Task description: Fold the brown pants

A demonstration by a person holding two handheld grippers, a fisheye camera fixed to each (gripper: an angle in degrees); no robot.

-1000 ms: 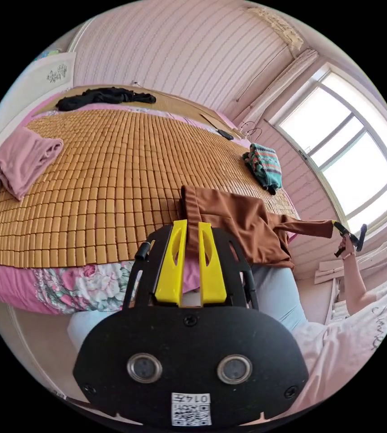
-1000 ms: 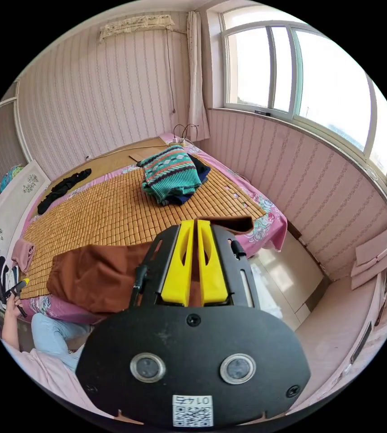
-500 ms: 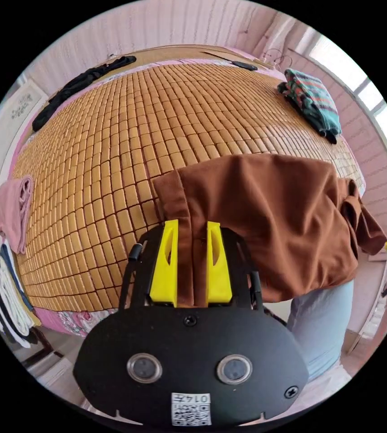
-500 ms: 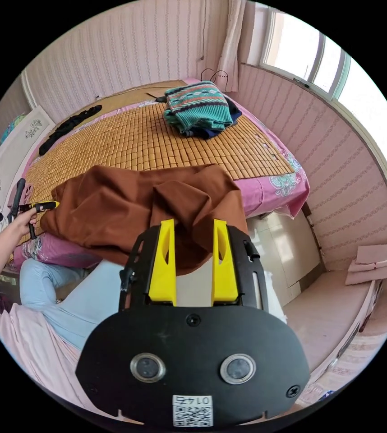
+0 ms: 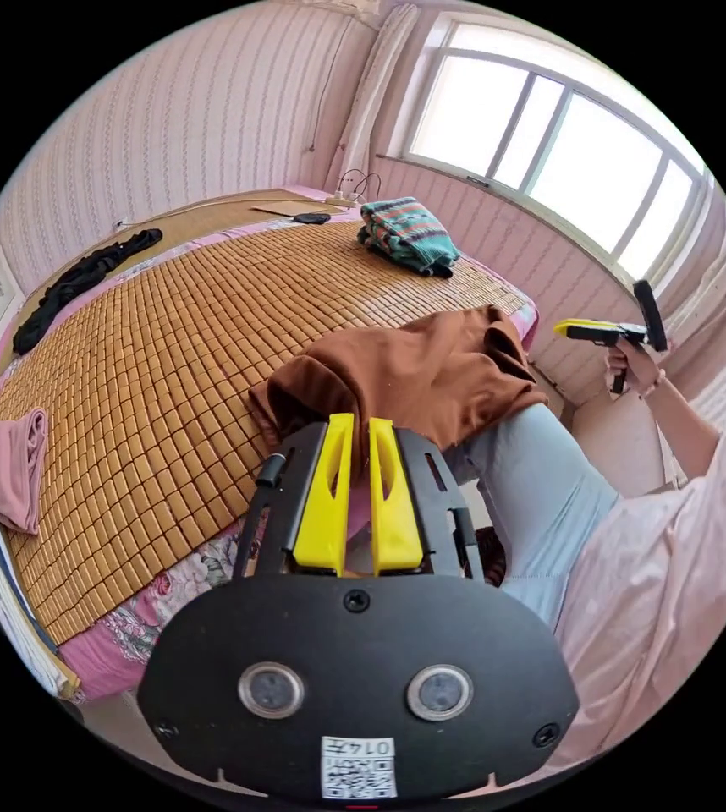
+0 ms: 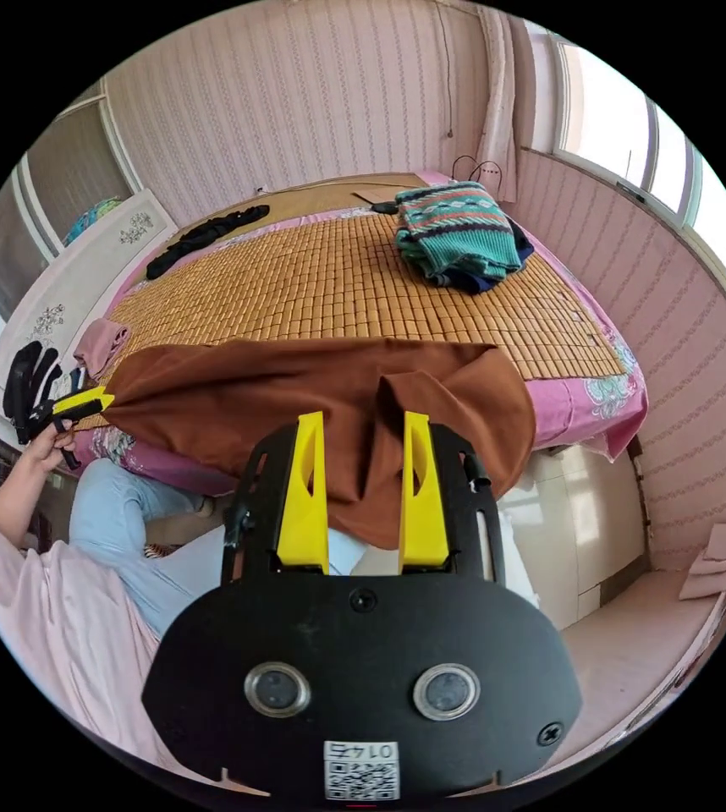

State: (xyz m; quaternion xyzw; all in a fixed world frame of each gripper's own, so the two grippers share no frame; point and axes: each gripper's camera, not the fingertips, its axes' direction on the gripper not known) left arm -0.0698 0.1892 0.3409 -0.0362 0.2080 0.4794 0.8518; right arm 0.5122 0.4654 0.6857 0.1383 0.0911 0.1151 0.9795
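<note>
The brown pants point(image 6: 312, 397) are draped over the bed's point(image 5: 151, 355) near edge, part hanging off. The left gripper point(image 5: 353, 440) has its jaws pinched on one end of the fabric. The right gripper point(image 6: 361, 440) is raised clear off to the side in the person's hand point(image 5: 634, 364), jaws spread, holding nothing.

left gripper point(image 5: 353, 431) jaws nearly closed, pinching cloth, right gripper point(image 6: 356, 427) jaws spread (held clear, gripping nothing)

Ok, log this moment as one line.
left gripper: shut on pants | right gripper: open, clear of pants | pants: draped over bed edge
</note>
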